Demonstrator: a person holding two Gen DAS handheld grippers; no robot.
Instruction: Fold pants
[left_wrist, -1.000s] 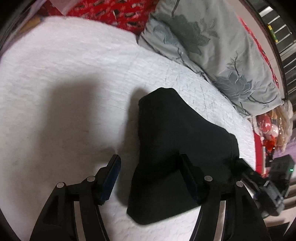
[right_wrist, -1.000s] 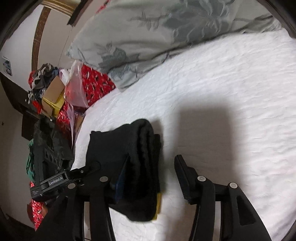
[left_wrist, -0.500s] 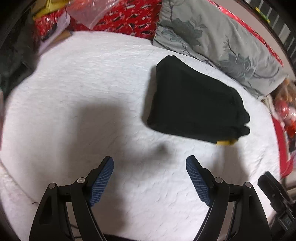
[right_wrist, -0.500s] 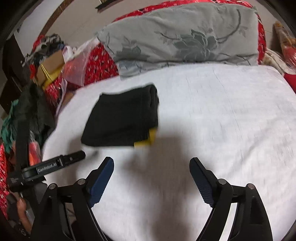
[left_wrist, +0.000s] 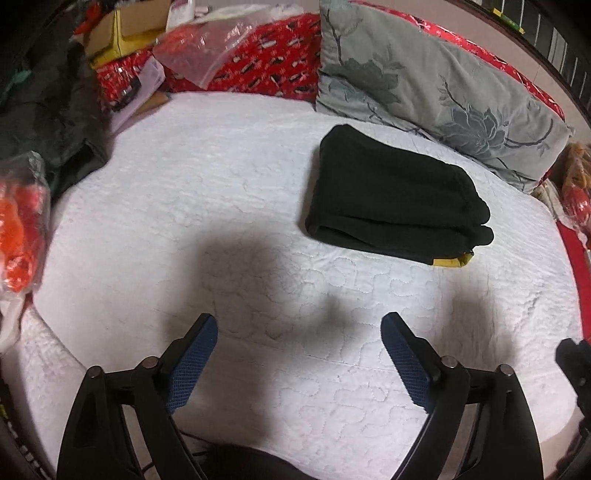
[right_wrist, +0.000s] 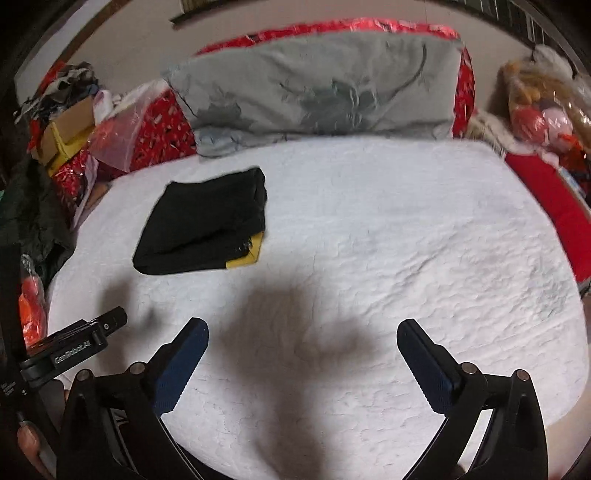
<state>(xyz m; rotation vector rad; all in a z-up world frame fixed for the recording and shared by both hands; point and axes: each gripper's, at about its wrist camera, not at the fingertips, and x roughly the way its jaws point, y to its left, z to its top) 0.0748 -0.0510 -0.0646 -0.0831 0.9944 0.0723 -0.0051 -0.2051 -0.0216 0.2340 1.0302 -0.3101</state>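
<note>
The black pants (left_wrist: 391, 199) lie folded into a thick rectangle on the white quilted bed (left_wrist: 221, 221), with a yellow tag (left_wrist: 452, 261) poking out at one corner. In the right wrist view the same pants (right_wrist: 207, 225) lie at the left of the bed. My left gripper (left_wrist: 299, 325) hovers well short of the pants, its jaws still opening with nothing between them. My right gripper (right_wrist: 301, 330) hangs over bare quilt to the right of the pants, jaws also widening and empty. The left gripper's body (right_wrist: 74, 350) shows at the right view's lower left.
A grey floral pillow (left_wrist: 432, 85) leans at the head of the bed, just behind the pants. Red patterned bedding, a clear plastic bag (left_wrist: 207, 48) and cardboard boxes (right_wrist: 62, 125) crowd the far left. Dark clothing (left_wrist: 48, 122) and an orange bag (left_wrist: 18, 229) sit at the left edge.
Both grippers let go of the folded pants, opened wide and pulled back and up. The pants now lie alone on the bed, farther from both cameras.
</note>
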